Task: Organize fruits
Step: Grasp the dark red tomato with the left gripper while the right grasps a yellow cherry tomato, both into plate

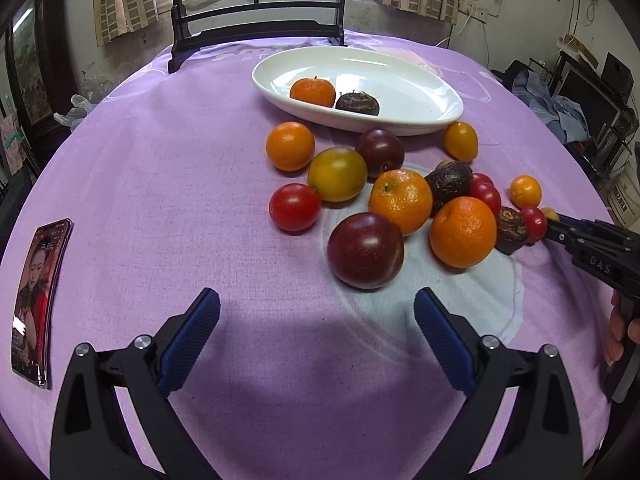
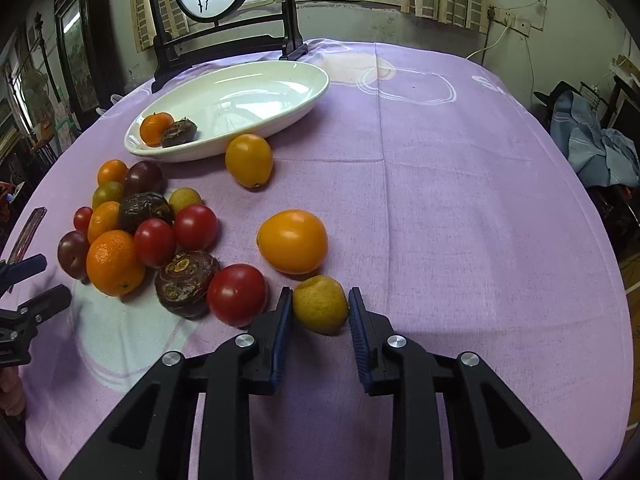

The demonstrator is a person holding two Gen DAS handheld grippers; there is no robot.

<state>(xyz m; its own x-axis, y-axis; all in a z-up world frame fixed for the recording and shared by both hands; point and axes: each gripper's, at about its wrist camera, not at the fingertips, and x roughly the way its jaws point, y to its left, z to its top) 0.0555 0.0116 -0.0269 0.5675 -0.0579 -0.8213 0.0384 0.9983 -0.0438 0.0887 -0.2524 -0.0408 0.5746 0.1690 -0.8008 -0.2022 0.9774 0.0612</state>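
My right gripper (image 2: pixel 320 300) is shut on a small yellow fruit (image 2: pixel 320 309) that rests on the purple cloth, one pad on each side of it. A red tomato (image 2: pixel 237 294) and a brown water chestnut (image 2: pixel 186 282) lie just to its left. The pile of oranges, plums and tomatoes (image 1: pixel 400 200) sits in front of the white oval dish (image 1: pixel 420 80), which holds a mandarin (image 1: pixel 313 92) and a dark chestnut (image 1: pixel 357 103). My left gripper (image 1: pixel 316 296) is open over bare cloth, just short of a dark plum (image 1: pixel 365 250). From the left wrist, the right gripper (image 1: pixel 554 226) shows at the pile's right end.
A phone (image 1: pixel 36 300) lies on the cloth at the left. A black wooden screen stand (image 1: pixel 256 32) rises behind the dish. Two loose orange fruits (image 2: pixel 292 240) (image 2: pixel 249 160) lie right of the pile. A person's hand (image 1: pixel 618 336) holds the right tool.
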